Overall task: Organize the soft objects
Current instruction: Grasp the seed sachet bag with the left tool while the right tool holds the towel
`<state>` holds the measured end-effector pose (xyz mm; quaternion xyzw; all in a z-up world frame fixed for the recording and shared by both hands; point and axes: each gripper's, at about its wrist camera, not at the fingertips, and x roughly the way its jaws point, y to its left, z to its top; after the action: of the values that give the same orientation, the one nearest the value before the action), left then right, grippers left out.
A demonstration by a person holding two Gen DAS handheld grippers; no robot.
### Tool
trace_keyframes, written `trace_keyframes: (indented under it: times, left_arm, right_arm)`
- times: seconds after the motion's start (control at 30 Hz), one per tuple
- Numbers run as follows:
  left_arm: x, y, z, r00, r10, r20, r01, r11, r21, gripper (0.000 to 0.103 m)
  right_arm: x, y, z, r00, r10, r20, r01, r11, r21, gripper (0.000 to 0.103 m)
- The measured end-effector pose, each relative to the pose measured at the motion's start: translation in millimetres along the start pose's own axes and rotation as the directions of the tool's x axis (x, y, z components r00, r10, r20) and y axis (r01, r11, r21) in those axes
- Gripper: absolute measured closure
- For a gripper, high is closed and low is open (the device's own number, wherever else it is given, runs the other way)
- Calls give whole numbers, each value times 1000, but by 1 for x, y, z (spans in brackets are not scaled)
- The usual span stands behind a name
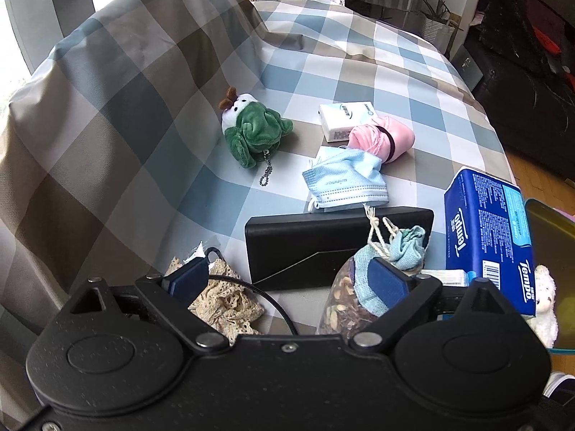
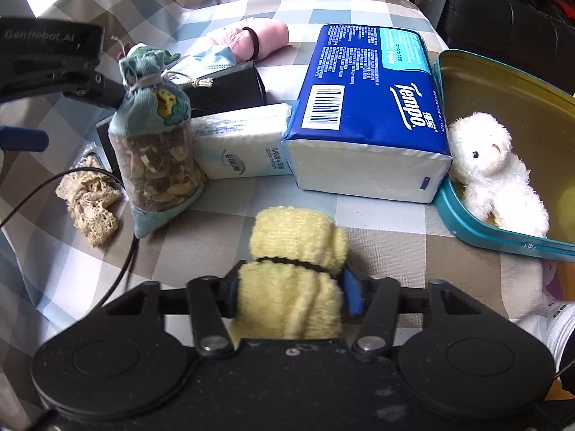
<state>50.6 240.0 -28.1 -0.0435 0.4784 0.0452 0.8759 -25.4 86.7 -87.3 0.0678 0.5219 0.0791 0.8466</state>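
My right gripper (image 2: 291, 291) is shut on a yellow knitted cloth roll (image 2: 298, 237) tied with a black band, just above the checked bedspread (image 2: 388, 237). My left gripper (image 1: 287, 280) stands wide open. Its right finger (image 1: 388, 282) is against an upright herb sachet (image 1: 359, 298) with a blue cloth top, and nothing is squeezed between the pads. Farther off lie a green frog plush (image 1: 255, 133), a blue face mask (image 1: 345, 179) and a pink cloth roll (image 1: 381, 140). A white plush lamb (image 2: 492, 168) lies in a teal-rimmed gold tin (image 2: 503, 237) at the right.
A blue Tempo tissue pack (image 2: 366, 107) and a white tissue pack (image 2: 244, 147) lie ahead of the yellow roll. A black box (image 1: 323, 244), a lace scrap (image 1: 226, 301) and a thin black cable (image 2: 122, 273) sit by the sachet. Another small white pack (image 1: 345, 118) lies beyond the mask.
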Motion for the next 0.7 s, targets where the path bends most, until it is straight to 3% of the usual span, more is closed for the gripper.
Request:
trace_keyframes:
  times: [0.23,0.5,0.63,0.7]
  left_arm:
    - [-9,-25,-16,1000,-26,-5,26,995,100,11]
    - [-15,-56,-31,998,-64,-26,68,977,203,11]
    - [-21,-66,-37,997,-75,-2,73,958,277,11]
    - [-22,-73,-42,997,-73,16,63,935,349,11]
  right_arm:
    - [-4,-20,4,998,66,-25,-63,994,88,61]
    - [-33,-52,-8,999,14,-29,-9,987,159,62]
    - [-52,-74,-7,1000,8,6,-9,975,220,62]
    - [-62,-87,-5,1000,8,24,-14,967,256,62]
